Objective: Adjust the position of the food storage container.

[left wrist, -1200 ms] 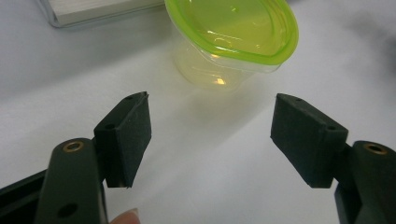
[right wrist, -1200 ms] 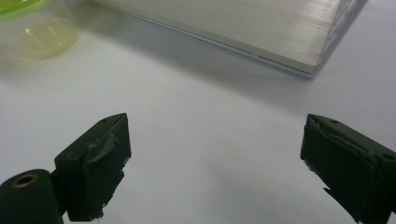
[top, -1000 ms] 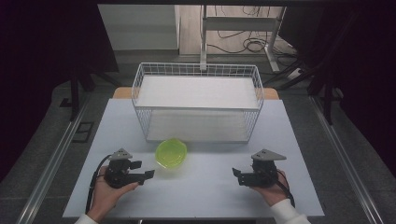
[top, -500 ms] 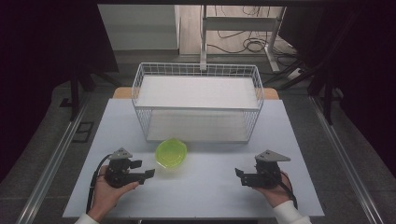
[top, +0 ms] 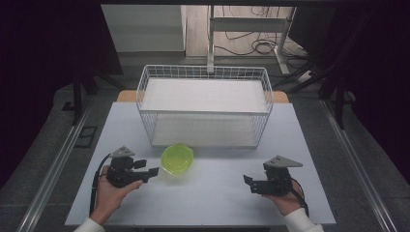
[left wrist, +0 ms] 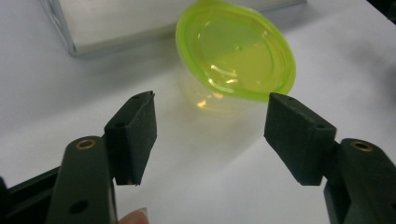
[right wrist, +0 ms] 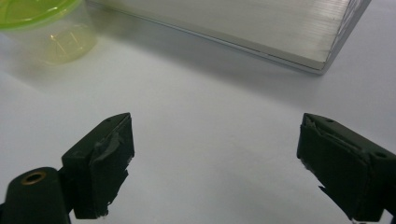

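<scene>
Listing, left to right: left gripper (top: 153,171), jaws parted and empty, having just been closing a little with nothing between them, tips aimed at and just short of the green-lidded cup (top: 177,159). Cup: small clear plastic tub with translucent lime lid (left wrist: 236,55), upright on the white table (top: 212,203), just in front of the wire basket (top: 205,107), apart from it. Probably very light, thin-walled, somewhat flexible; smooth and likely slippery; liable to tip, skid or buckle under a hard squeeze. Best hold judged across the clear wall below the lid rim, pads on opposite sides, gentle pressure; lid edge a poorer purchase, perhaps popping off. Right gripper (top: 247,181), well apart from the cup, jaws spread wide, nothing gripped.
</scene>
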Available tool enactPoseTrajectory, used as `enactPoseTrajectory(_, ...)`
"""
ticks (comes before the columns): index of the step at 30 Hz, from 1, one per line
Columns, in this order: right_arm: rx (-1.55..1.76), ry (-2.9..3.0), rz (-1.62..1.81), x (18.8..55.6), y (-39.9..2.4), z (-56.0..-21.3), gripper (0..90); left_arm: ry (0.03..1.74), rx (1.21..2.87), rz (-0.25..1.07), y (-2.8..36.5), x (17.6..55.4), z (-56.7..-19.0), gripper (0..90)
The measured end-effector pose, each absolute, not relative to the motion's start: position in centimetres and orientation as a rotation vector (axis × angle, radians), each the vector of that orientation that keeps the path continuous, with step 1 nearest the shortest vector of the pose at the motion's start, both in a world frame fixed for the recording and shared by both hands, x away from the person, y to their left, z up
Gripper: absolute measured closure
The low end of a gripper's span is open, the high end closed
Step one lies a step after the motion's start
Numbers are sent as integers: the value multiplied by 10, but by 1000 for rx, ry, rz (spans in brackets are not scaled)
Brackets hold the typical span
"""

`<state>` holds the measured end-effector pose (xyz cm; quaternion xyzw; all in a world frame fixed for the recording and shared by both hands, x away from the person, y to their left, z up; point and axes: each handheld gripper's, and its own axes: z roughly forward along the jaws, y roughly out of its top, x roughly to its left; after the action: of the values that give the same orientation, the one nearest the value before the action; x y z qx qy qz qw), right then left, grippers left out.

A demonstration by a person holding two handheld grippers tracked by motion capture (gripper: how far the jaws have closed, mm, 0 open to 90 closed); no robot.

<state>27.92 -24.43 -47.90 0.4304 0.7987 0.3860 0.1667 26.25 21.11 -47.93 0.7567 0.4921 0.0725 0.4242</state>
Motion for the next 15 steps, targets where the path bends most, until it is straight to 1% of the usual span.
enactPoseTrajectory(7, 1243, 2273, 1115, 280, -251, -478, 138, 1220, 1864, 181, 206, 275, -463, 366)
enactPoseTrajectory(15, 1248, 2275, 1106, 279, -251, -479, 145, 1207, 1881, 156, 196, 297, -452, 380)
